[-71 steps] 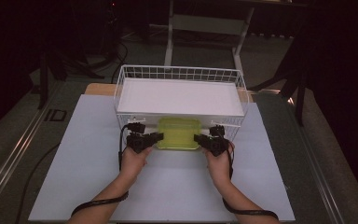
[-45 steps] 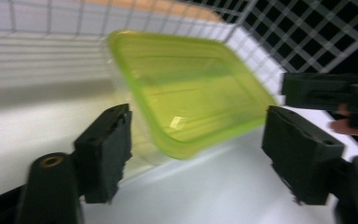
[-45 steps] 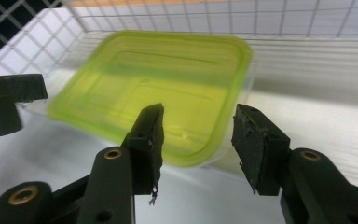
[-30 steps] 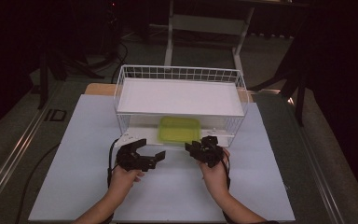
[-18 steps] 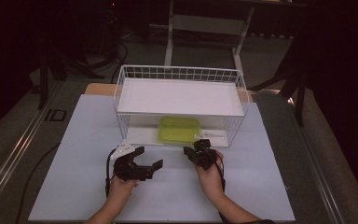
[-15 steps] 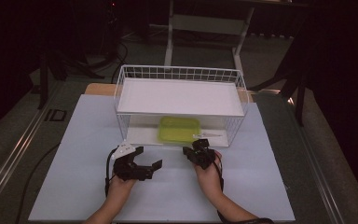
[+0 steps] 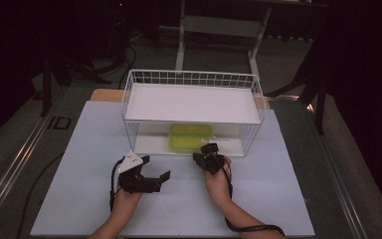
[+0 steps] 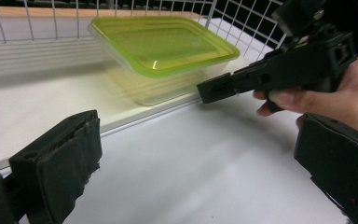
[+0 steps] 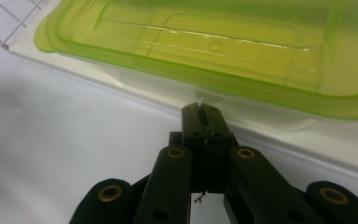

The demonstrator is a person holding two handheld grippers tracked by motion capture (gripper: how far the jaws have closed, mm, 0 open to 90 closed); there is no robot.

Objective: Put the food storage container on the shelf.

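Pointing a pressed-together right hand-held gripper (image 7: 205, 150) at the box (image 7: 191, 136), left hand-held gripper (image 7: 155, 174) spread.

Green-lidded clear box sits on the lower shelf of the wire basket (image 7: 191, 78), lid on, near the front edge. In the right gripper view the jaws meet with nothing between them, tip just short of the box rim at 12 o'clock; contact cannot be told. Left gripper hangs over the white desk (image 7: 84, 149), at about 8 o'clock from the box, jaws wide and empty, aimed toward 3 o'clock.
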